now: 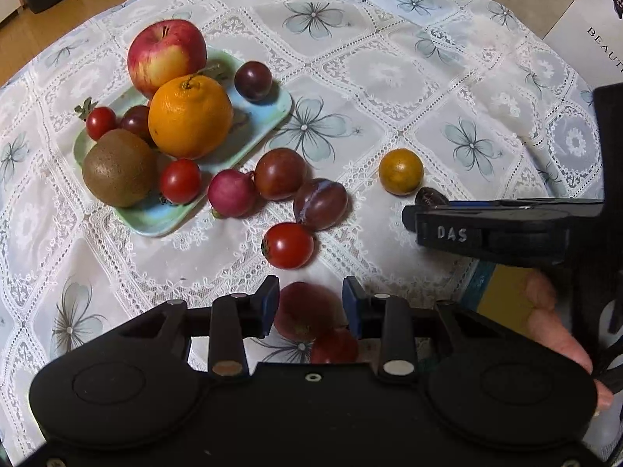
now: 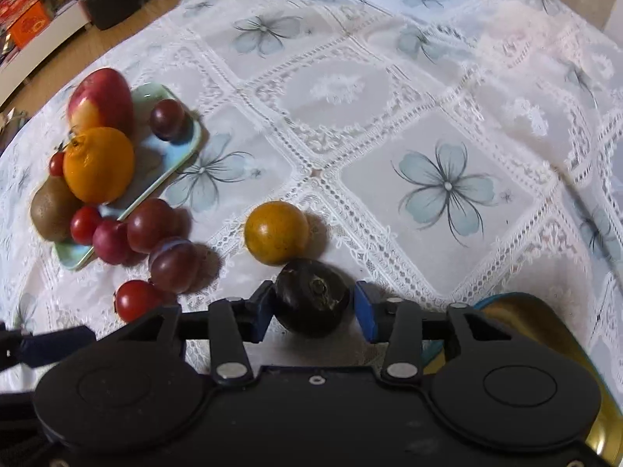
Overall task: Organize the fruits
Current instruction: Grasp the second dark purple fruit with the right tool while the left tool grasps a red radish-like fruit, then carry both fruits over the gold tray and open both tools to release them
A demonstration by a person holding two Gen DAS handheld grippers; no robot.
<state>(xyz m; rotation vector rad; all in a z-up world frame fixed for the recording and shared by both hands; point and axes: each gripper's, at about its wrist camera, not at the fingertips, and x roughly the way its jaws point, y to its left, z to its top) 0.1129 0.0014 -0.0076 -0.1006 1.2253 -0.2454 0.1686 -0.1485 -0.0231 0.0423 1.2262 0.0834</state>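
Observation:
My left gripper [image 1: 310, 307] looks down on a blurred red tomato [image 1: 303, 311] and its blue pads meet both sides of it; a second red tomato [image 1: 335, 346] lies just beneath. My right gripper [image 2: 314, 307] is shut on a dark brown round fruit [image 2: 311, 297] on the cloth, beside a yellow-orange tomato [image 2: 276, 232]. From the left wrist view the right gripper [image 1: 409, 214] comes in sideways with the dark fruit [image 1: 428, 196] peeking out. A pale green plate [image 1: 272, 116] holds an apple [image 1: 167, 54], an orange [image 1: 190, 116], a kiwi [image 1: 118, 167] and small fruits.
Loose by the plate's near edge lie a plum [image 1: 320, 204], a dark tomato [image 1: 280, 173], a pink-red fruit [image 1: 231, 193] and a red tomato [image 1: 288, 245]. A gold tin [image 2: 545, 330] stands at the right. A white bag [image 1: 584, 39] stands far right. Floor lies beyond the far-left table edge.

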